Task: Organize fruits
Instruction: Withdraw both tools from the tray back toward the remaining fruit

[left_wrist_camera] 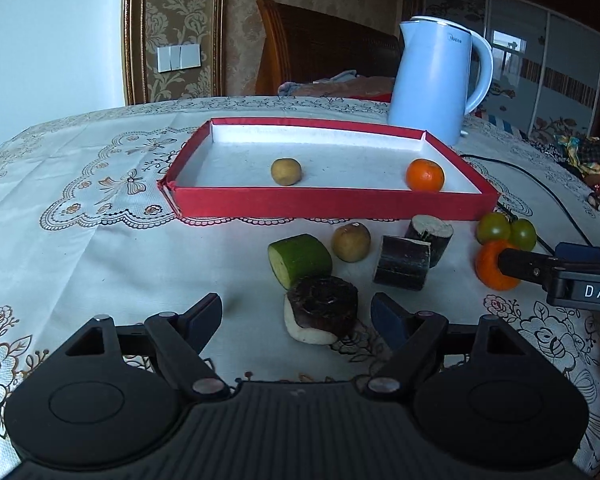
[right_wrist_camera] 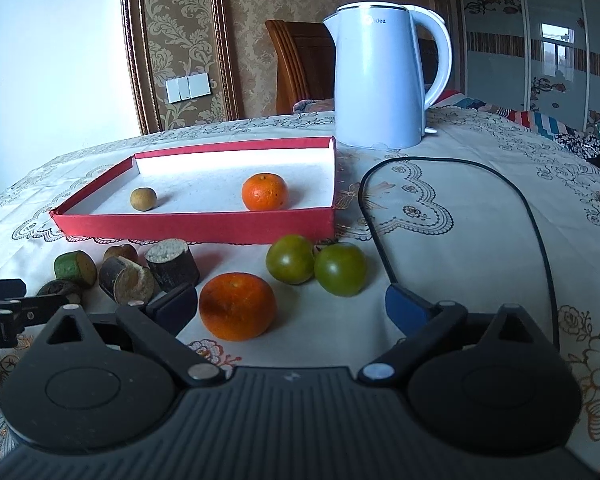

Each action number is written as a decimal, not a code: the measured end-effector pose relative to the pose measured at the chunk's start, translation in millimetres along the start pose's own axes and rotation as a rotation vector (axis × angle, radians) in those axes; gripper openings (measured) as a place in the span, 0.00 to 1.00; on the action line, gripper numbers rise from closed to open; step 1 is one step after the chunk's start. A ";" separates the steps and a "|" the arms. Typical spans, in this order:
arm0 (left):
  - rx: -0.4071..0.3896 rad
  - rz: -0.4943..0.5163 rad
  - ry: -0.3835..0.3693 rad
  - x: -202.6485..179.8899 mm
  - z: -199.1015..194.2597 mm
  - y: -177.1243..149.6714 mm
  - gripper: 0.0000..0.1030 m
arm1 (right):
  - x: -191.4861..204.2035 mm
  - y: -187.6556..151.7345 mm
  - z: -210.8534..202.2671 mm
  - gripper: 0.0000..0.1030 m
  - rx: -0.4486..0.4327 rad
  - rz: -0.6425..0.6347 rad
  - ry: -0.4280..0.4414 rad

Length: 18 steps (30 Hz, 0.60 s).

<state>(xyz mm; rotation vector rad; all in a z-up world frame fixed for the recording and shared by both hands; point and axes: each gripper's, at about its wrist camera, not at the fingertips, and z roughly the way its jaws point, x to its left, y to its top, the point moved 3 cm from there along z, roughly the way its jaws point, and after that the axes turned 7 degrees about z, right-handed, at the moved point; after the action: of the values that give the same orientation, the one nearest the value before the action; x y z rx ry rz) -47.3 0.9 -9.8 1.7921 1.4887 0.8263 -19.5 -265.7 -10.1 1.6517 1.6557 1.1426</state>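
A shallow red tray [left_wrist_camera: 332, 202] with a white floor sits in the middle of the left wrist view on the table [left_wrist_camera: 80, 248], which is covered by a pale lace-patterned cloth. It holds two fruits, well apart: a small yellow-brown round fruit [left_wrist_camera: 286, 171] near its centre and an orange mandarin [left_wrist_camera: 425, 175] in its lower right corner, close to the front wall. A pale blue kettle [left_wrist_camera: 440, 76] stands behind the tray at upper right, its black cord [right_wrist_camera: 452, 220] curving over the cloth. Below the tray lie loose pieces: a green cut chunk [left_wrist_camera: 300, 259], a second brownish round fruit [left_wrist_camera: 351, 242], two dark cut cylinders [left_wrist_camera: 414, 256] and a dark-topped slice [left_wrist_camera: 320, 308]. In the right wrist view, a second mandarin [right_wrist_camera: 238, 306], glossy and dimpled, lies at lower centre, with two green tomatoes [right_wrist_camera: 316, 266] touching each other just above it. The left claw [left_wrist_camera: 298, 318] is spread apart around the dark slice; the right claw [right_wrist_camera: 292, 306] is spread apart around the mandarin, not touching it.
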 end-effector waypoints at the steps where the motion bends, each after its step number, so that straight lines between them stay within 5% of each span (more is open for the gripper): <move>1: 0.010 0.009 0.007 -3.3 3.5 1.5 0.79 | 0.2 0.0 0.1 0.97 0.000 0.001 0.000; 5: 0.044 0.012 0.048 -4.0 14.8 3.3 0.79 | -0.1 0.2 0.3 0.98 -0.003 0.006 0.000; 12: 0.049 -0.073 0.239 41.2 10.6 -3.2 0.81 | -1.7 0.2 0.9 1.00 0.004 0.018 0.003; 18: 0.058 -0.071 0.249 47.1 14.4 1.4 0.82 | 1.3 -0.3 2.5 1.00 0.013 0.000 -0.005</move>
<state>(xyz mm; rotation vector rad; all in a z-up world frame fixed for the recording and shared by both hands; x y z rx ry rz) -27.7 45.9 -14.4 1.7155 1.7401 1.0091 -17.6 -263.9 -11.3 1.6615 1.6629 1.1295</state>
